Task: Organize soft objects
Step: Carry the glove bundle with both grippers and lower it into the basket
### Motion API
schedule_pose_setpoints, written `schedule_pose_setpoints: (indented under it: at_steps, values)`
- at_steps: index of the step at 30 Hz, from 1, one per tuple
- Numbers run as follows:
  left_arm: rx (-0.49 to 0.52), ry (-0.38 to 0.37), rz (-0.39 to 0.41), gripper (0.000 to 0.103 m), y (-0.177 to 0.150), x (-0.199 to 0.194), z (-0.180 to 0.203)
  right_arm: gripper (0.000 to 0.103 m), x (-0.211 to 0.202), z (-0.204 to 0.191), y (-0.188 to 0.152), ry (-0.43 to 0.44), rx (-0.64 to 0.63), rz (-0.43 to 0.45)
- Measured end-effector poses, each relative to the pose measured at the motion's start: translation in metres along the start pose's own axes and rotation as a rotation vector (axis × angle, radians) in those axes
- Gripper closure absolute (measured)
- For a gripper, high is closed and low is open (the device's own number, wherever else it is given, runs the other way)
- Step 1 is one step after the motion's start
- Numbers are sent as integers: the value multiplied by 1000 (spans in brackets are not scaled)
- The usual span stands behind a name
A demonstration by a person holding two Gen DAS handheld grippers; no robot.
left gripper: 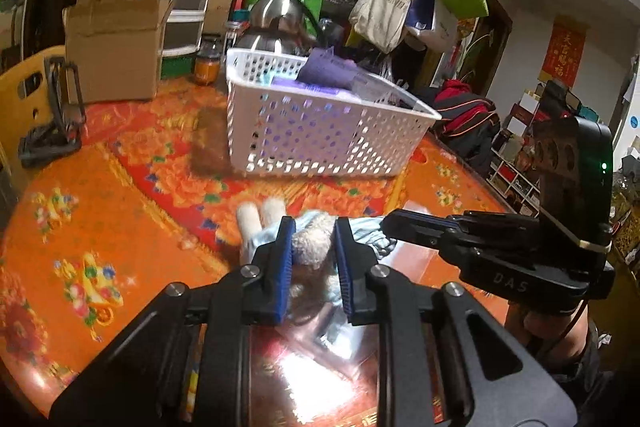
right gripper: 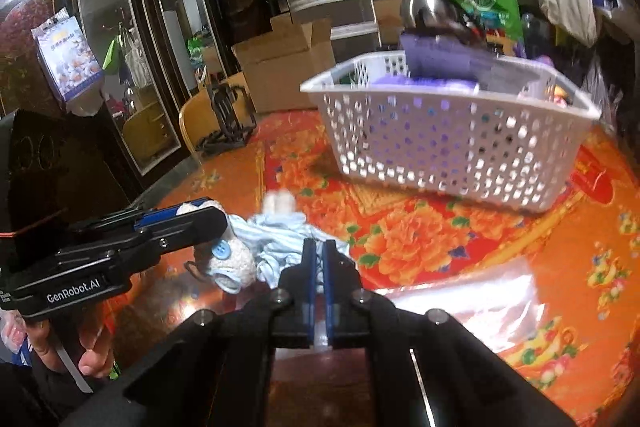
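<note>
The left claw (left gripper: 313, 235) was closed on the fuzzy cream head of a small stuffed toy in pale blue striped cloth (left gripper: 310, 245), its blue pads pressing the plush from both sides. The right claw (right gripper: 316, 261) was pinched almost fully together on a fold of the toy's blue cloth (right gripper: 280, 247), near the button-eyed head. The toy sat between the two claws, just above or on the orange, flower-patterned worktop (left gripper: 120, 219); whether it still touched the surface could not be told. Its two cream legs pointed toward a white perforated plastic basket (left gripper: 320, 131) standing farther back on the worktop, apart from the toy, with purple soft items (left gripper: 328, 71) inside. A brown cardboard box (left gripper: 116, 47) stood behind the basket to its left, and a shiny steel kettle (left gripper: 276, 15) rose behind the basket.
</note>
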State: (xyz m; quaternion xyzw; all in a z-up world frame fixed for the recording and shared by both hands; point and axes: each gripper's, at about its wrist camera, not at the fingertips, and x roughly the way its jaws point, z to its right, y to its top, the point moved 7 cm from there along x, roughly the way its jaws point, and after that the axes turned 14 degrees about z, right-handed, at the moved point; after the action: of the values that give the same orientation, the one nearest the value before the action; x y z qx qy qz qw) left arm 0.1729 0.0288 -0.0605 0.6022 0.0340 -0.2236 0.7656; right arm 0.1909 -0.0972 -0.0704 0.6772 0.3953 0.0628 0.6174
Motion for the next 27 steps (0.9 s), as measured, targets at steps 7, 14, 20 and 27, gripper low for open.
schedule_pose_setpoints:
  at_steps: [7, 14, 20, 27]
  values:
    - [12, -18, 21, 86, 33, 0, 14, 101, -17, -1, 29, 0, -16, 36]
    - [1, -39, 18, 86, 80, 13, 24, 102, -25, 5, 60, -7, -34, 42]
    - [14, -54, 23, 86, 135, 34, 39, 102, -21, 23, 108, -34, -41, 43]
    - [2, -47, 13, 86, 207, 89, 50, 102, -7, 62, 173, -98, -27, 33]
